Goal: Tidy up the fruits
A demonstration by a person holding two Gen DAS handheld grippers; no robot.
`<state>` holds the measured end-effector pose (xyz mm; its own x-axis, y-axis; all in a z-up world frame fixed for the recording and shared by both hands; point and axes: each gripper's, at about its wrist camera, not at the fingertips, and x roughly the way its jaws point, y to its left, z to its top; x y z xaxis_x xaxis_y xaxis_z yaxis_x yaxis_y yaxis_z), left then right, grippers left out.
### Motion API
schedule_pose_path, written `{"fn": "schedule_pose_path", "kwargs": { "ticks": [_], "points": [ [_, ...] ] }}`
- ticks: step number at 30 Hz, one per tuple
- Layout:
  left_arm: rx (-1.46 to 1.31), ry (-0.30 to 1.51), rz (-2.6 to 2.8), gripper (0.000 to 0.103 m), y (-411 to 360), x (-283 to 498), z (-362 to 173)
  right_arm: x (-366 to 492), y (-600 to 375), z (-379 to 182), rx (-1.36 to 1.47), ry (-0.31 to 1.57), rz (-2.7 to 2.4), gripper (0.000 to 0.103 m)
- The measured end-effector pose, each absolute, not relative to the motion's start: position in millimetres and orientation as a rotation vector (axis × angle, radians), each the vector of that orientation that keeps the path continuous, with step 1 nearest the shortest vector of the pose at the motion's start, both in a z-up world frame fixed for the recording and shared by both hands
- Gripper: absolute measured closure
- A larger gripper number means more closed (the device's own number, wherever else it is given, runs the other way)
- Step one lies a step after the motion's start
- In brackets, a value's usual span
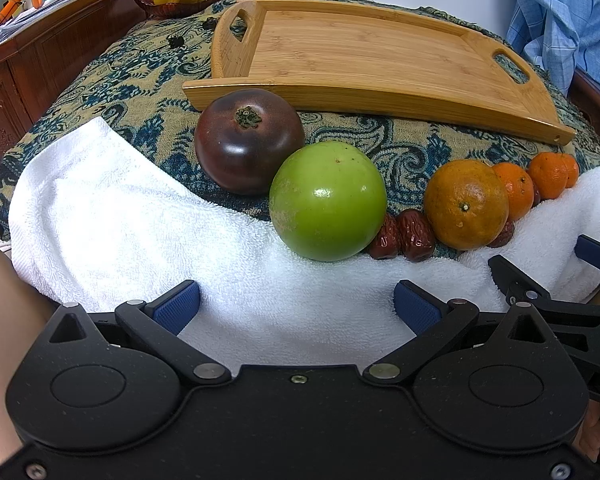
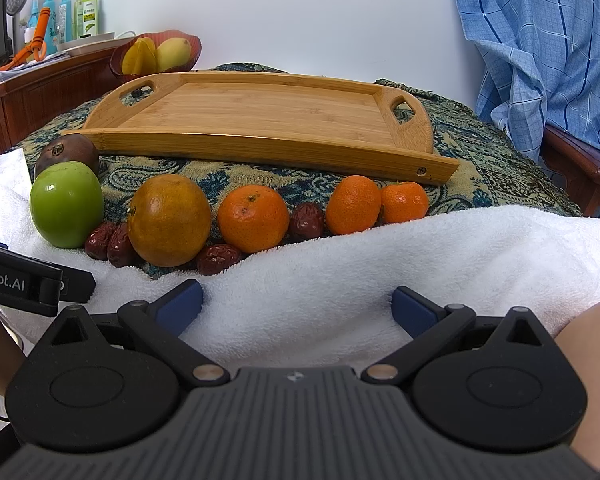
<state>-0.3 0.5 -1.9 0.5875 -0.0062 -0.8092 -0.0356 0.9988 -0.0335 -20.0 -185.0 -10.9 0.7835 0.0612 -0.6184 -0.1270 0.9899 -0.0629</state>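
A row of fruit lies on the patterned cloth along a white towel (image 1: 140,216): a dark purple fruit (image 1: 249,141), a green apple (image 1: 327,201), a large greenish orange (image 1: 466,205), several small tangerines (image 2: 253,218) and several red dates (image 1: 415,234). Behind them stands an empty bamboo tray (image 1: 364,56), also in the right wrist view (image 2: 268,108). My left gripper (image 1: 297,307) is open and empty above the towel, just short of the apple. My right gripper (image 2: 298,304) is open and empty above the towel (image 2: 380,264), short of the tangerines.
A red bowl (image 2: 156,54) with yellow fruit sits at the back left on a wooden cabinet (image 2: 40,96) with bottles. A blue checked cloth (image 2: 540,52) hangs over a chair at the right. The right gripper's finger shows at the left view's right edge (image 1: 516,276).
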Motion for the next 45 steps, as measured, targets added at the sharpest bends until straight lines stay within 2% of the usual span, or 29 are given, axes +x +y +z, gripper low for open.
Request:
{"fn": "schedule_pose_path", "kwargs": {
  "ticks": [33, 39, 45],
  "points": [
    [-0.06, 0.878, 0.034, 0.0, -2.3, -14.0, 1.2, -27.1, -187.9, -9.1, -0.103, 0.609, 0.114, 0.0],
    [-0.098, 0.797, -0.021, 0.009, 0.6, -27.3, 17.1, -38.6, -186.5, 2.0, -0.153, 0.548, 0.139, 0.002],
    [-0.053, 0.695, -0.05, 0.022, -7.2, -35.2, 37.8, -41.1, -192.0, 11.9, -0.106, 0.532, 0.176, 0.014]
  ]
}}
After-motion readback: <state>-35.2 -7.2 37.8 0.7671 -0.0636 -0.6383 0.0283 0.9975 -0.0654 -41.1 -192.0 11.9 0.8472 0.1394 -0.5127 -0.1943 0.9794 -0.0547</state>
